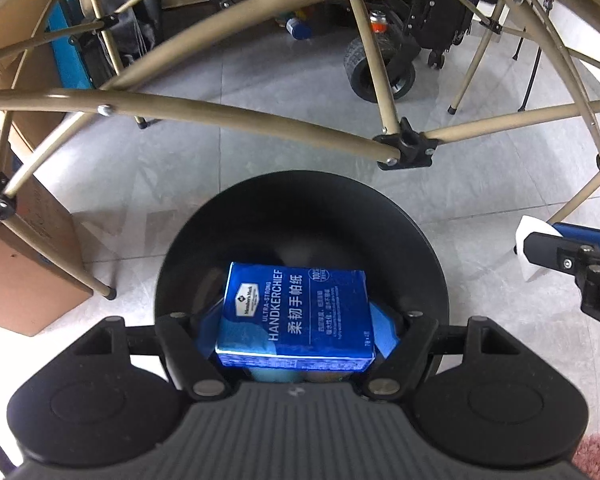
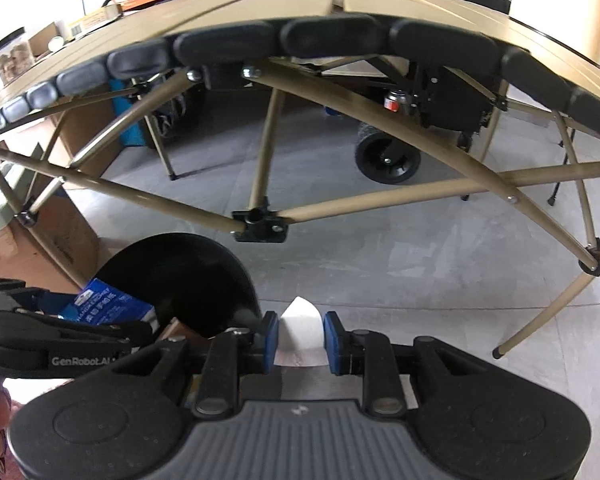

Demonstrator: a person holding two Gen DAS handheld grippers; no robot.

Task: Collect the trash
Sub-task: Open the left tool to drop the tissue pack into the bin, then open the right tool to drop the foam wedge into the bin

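1. Left hand-held gripper [image 1: 298, 328], angled steeply downward, has its jaws set fairly wide around a glossy blue rectangular pack of paper handkerchiefs [image 1: 298, 316]; both pads sit against the pack's short ends, so the pack is held.
2. Handkerchief pack hangs over the mouth of a round black plastic trash bin [image 1: 300, 208], printed face up. Pale rounded items show in the bin beneath it, too blurred to identify.
3. Right hand-held gripper [image 2: 301, 342] is closed narrow on a white crumpled piece of paper [image 2: 300, 334]; blue pads [image 2: 270, 340] press it from either side, and its pointed tip sticks up past the fingertips.
4. Right wrist view puts the paper to the right of the black bin, above the grey tiled floor [image 2: 400, 272], not over the opening.
5. Bin stands on the floor just in front of a tan folding surface with a metal tube frame [image 2: 260, 12]; black plastic joints [image 1: 406, 150] tie the crossed legs.
6. Brown cardboard boxes [image 1: 24, 280] sit left of the bin; a black wheeled cart [image 2: 388, 160] stands beyond the frame.
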